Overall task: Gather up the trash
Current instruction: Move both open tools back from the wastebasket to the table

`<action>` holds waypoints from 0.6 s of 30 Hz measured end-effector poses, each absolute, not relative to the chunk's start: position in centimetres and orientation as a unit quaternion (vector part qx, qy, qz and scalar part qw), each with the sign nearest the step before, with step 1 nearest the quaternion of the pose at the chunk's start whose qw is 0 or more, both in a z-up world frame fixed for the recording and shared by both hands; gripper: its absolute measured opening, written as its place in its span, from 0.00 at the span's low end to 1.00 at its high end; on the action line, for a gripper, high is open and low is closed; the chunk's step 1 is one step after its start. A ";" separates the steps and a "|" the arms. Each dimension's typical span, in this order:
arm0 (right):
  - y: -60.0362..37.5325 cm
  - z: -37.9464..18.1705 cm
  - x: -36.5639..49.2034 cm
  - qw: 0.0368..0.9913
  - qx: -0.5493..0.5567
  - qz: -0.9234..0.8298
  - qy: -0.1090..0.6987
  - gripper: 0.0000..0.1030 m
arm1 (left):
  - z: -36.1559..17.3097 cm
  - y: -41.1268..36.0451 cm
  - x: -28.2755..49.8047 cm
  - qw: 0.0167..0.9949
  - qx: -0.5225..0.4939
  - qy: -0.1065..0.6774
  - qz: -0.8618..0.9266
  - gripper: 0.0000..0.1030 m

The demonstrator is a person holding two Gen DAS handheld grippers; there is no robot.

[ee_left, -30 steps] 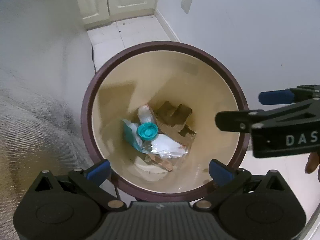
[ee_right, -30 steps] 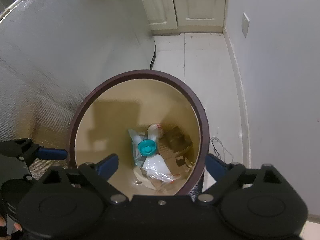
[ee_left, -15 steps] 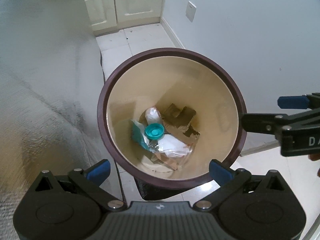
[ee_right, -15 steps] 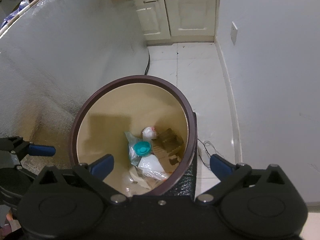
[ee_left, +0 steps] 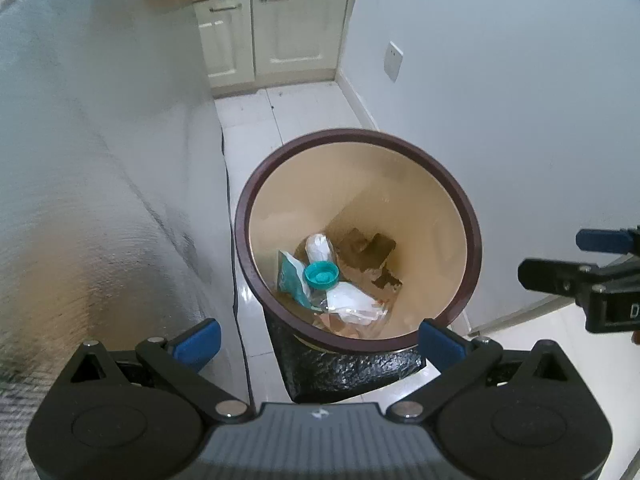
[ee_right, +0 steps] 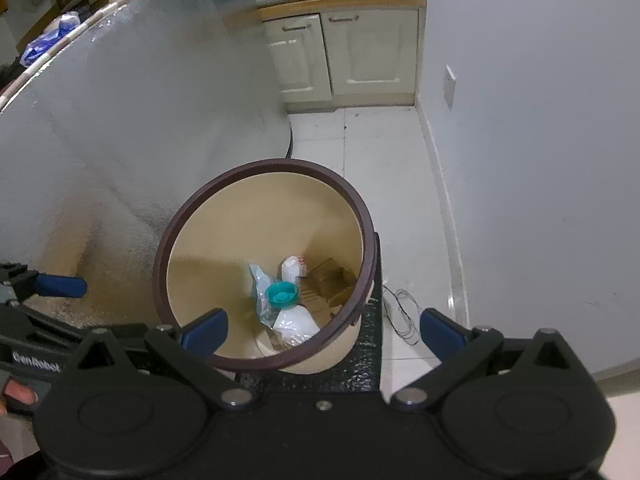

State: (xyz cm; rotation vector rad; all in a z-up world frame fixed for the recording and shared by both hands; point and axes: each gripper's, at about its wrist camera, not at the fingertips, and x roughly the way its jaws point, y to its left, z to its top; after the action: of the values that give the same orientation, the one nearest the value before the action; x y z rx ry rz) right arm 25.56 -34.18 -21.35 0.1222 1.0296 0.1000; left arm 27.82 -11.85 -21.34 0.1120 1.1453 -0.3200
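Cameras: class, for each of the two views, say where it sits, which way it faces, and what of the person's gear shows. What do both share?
Left wrist: on the left gripper, looking steeply down into the bin; right gripper at right edge.
Right wrist: on the right gripper, looking down into the bin; left gripper and a fingertip at left.
Shared: bin, teal cap, cabinet.

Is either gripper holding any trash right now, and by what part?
Nothing is held: left gripper and right gripper are both open and empty above the bin.
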 end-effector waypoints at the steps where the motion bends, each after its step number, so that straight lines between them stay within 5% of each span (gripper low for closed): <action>1: -34.2 -21.2 25.2 0.869 0.058 0.047 0.490 1.00 | -21.0 -11.7 27.5 0.830 0.052 0.535 -0.150 1.00; 18: -33.7 -16.0 18.3 0.906 0.055 0.029 0.418 1.00 | -14.1 -9.4 22.0 0.884 0.028 0.440 -0.155 1.00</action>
State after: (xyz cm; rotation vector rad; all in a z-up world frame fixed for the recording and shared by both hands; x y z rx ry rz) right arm 18.27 -33.67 -15.97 0.1129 0.8625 0.0591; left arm 21.97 -9.40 -14.09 0.0591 0.9161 -0.3224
